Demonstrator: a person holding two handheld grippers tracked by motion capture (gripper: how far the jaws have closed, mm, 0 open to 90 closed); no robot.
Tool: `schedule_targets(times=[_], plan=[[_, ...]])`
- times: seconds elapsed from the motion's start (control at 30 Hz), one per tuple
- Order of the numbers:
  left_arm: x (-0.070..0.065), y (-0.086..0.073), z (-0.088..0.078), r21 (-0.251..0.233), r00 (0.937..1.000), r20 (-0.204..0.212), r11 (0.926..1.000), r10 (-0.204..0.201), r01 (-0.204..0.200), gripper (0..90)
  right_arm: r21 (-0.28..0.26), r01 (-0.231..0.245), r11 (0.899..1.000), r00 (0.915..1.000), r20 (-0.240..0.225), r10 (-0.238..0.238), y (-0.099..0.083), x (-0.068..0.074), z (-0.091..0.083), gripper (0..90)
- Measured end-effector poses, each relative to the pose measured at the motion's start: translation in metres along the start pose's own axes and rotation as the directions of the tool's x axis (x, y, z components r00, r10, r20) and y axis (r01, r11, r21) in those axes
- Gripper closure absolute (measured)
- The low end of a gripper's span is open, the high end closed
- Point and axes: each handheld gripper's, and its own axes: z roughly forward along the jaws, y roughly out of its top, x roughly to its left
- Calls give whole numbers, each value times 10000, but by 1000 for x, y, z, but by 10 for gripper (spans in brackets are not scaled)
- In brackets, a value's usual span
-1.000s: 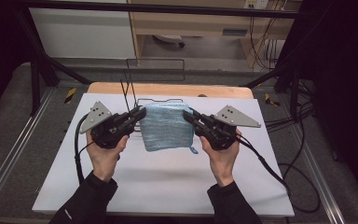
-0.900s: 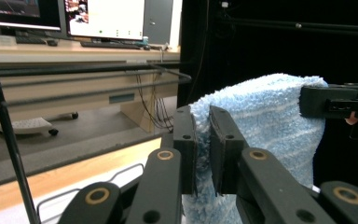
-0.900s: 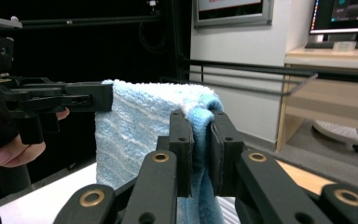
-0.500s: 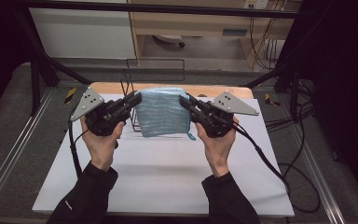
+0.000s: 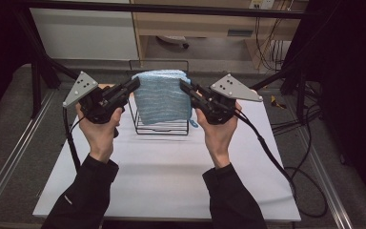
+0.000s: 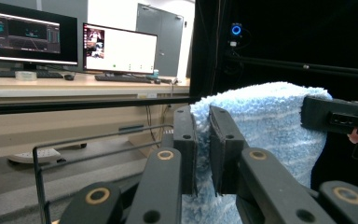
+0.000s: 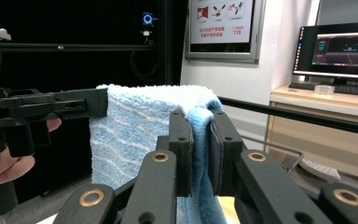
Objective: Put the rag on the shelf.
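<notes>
A light blue striped towel [image 5: 164,95] hangs folded in the air between the two grippers, above a black wire rack [image 5: 161,129]. My left gripper [image 5: 134,85] is shut on the towel's upper left corner; its black jaws pinch the terry edge [image 6: 203,140]. My right gripper [image 5: 185,88] is shut on the upper right corner, the fold squeezed between its pads [image 7: 200,144]. The other hand's gripper [image 7: 51,108] grips the far end of the towel [image 7: 130,126] in the right gripper view. The towel's lower edge hangs down inside the rack.
The white tabletop [image 5: 167,176] lies below, with a wooden strip at its far edge. Black frame bars [image 5: 171,8] cross overhead. Cables [image 5: 276,157] trail off to the right. Desks with monitors [image 6: 116,49] stand beyond the table.
Both grippers have risen and moved away from me with the towel held between them. The towel has come up off the table and now hangs over the wire rack.
</notes>
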Motion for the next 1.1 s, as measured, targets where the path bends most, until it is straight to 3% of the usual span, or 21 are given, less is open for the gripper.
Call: schedule_targets(times=[0.77, 1.1], plan=[[16, 43, 16, -783, 9994, -354, 9969, 50, -78, 822, -651, 275, 9975, 9995, 155, -265, 42, -10, 31, 818], [22, 54, 25, -868, 9986, -524, 9962, 38, -83, 822, -804, 304, 9963, 9993, 254, -284, 51, -16, 44, 819]])
